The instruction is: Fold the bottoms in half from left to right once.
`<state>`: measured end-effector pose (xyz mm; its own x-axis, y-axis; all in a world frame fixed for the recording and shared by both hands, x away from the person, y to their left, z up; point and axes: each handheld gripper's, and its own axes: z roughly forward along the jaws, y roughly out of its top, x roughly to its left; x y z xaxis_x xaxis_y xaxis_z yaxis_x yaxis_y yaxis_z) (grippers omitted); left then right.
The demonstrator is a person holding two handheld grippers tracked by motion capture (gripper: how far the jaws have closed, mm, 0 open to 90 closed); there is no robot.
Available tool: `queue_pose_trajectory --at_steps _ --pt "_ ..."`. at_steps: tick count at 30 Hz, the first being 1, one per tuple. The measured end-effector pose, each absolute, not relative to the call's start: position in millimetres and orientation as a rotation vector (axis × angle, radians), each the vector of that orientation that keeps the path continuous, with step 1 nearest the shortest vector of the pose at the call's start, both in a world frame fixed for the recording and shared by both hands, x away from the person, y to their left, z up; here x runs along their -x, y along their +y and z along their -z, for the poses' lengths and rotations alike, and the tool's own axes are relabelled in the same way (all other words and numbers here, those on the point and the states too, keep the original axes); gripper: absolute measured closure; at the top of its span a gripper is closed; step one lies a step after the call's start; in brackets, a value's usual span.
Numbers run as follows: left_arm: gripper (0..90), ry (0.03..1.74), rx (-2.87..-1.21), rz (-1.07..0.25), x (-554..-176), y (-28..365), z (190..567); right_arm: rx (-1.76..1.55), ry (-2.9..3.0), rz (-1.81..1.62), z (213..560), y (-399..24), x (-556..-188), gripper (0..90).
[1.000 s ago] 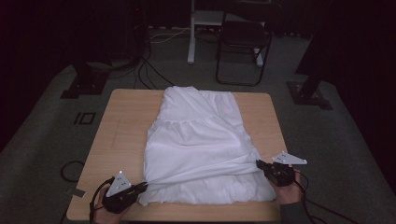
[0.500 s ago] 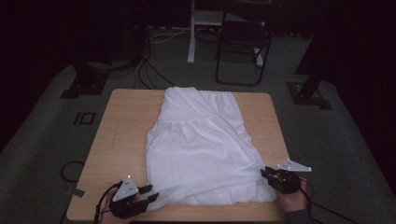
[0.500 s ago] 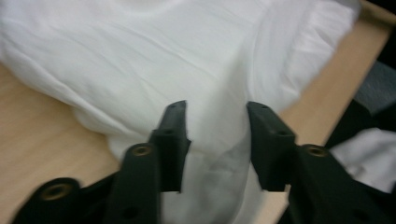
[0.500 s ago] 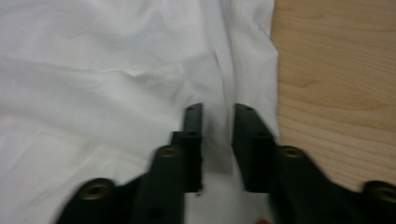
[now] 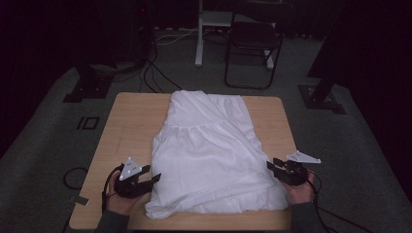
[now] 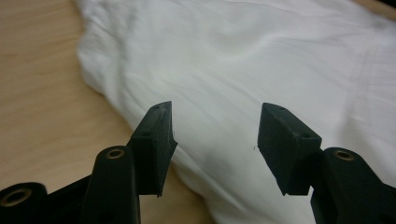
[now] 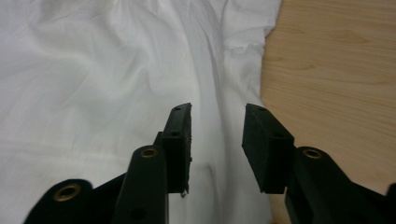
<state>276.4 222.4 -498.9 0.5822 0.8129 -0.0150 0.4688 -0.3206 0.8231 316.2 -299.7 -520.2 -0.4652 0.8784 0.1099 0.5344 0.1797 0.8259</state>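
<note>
A white garment (image 5: 211, 150) lies spread on the wooden table (image 5: 131, 121), its wide hem toward the near edge. My left gripper (image 5: 151, 178) sits at the hem's left corner, just off the cloth; its jaws have just been opening and stand apart with nothing pinched. In the left gripper view the left gripper (image 6: 215, 135) looks over the white garment (image 6: 261, 60). My right gripper (image 5: 272, 168) rests at the hem's right side, its jaws also just opened. In the right gripper view the right gripper (image 7: 217, 140) hovers above the white garment (image 7: 93, 79) near its edge, gripping nothing.
A dark folding chair (image 5: 255, 43) and a white stand (image 5: 200, 34) are beyond the table's far edge. Cables (image 5: 150, 73) run over the grey floor at the left. Bare wood (image 7: 336, 70) shows right of the garment.
Both grippers let go of the hem and their jaws opened. The hem dropped flat onto the table. The left gripper drew back to the left, the right one slightly outward.
</note>
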Motion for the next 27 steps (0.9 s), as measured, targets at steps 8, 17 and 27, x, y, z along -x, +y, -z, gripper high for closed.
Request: queue_pose_trajectory --at_steps 8,17,27 --pt "44.0 1.141 -1.99 -0.593 -338.0 221.5 501.1 -1.33 2.098 -1.202 525.7 -280.3 -362.6 63.0" --pt "40.9 1.254 -2.002 -0.55 -374.7 224.9 525.3 -1.312 2.147 -1.164 527.7 -254.9 -408.9 54.0" --pt "39.4 1.313 -2.004 -0.476 -390.6 219.7 545.0 -1.374 2.176 -1.113 539.6 -235.4 -442.9 48.9"
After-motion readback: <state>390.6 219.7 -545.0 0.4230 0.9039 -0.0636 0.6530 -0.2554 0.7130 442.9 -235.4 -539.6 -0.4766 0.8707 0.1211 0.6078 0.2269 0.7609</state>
